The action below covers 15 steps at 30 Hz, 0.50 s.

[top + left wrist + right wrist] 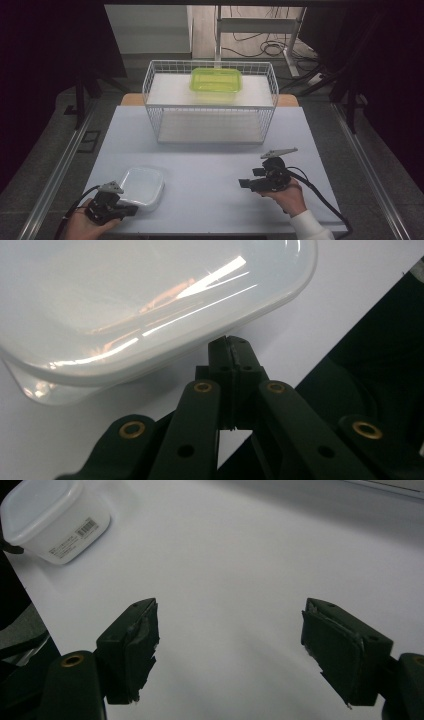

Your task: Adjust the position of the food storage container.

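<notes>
Closing in on the white lidded container [142, 186] at the near left of the table [210, 165], the left gripper [131, 210] sits right at the box's near edge with its jaws pressed together on nothing; in the left gripper view the tips meet just under the rim of the lid [150, 305], touching it or a hair short, hard to say which. So this reads as the approach step, no grasp yet. Over on the other side, the right gripper [243, 184] hovers above bare tabletop with its jaws spread wide and empty, well apart from the box. At the far end stands a wire basket rack [210, 107] with a green container [216, 80] on its top shelf, a likely destination. Next call, I'd judge: the left jaws must open wide enough to straddle the lid's edge or the box's wall, then squeeze squarely, or that slick plastic will skid away.
</notes>
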### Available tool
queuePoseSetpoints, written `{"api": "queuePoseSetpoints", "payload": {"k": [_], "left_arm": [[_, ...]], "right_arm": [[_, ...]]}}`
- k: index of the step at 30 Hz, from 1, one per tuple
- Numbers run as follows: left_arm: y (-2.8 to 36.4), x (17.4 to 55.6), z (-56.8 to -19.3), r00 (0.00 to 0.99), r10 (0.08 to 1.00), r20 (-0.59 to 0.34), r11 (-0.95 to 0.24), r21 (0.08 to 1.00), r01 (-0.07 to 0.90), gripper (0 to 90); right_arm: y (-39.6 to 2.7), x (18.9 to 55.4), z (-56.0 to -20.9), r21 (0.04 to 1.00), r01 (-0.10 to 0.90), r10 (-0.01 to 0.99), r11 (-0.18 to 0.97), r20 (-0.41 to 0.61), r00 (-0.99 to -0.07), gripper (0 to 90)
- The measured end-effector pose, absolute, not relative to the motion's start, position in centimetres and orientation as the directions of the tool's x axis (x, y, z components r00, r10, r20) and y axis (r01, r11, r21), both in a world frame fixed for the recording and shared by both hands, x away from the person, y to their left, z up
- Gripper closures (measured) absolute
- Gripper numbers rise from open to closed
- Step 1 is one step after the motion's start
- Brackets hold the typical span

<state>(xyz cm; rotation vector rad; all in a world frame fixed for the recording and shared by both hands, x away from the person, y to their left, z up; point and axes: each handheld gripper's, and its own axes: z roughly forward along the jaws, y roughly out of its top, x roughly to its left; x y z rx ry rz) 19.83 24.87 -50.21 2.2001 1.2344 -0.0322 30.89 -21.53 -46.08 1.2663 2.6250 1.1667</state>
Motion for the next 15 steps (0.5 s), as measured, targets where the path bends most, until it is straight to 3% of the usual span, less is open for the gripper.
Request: {"api": "queuePoseSetpoints", "payload": {"k": [15], "left_arm": [[23.9,23.4,-50.3,0.534,0.788,-0.307,-0.344,0.499,0.795,89.5]], "right_arm": [[-21.5,30.9,-46.1,0.630,0.671,0.681,0.391,0.293,-0.672,24.0]]}}
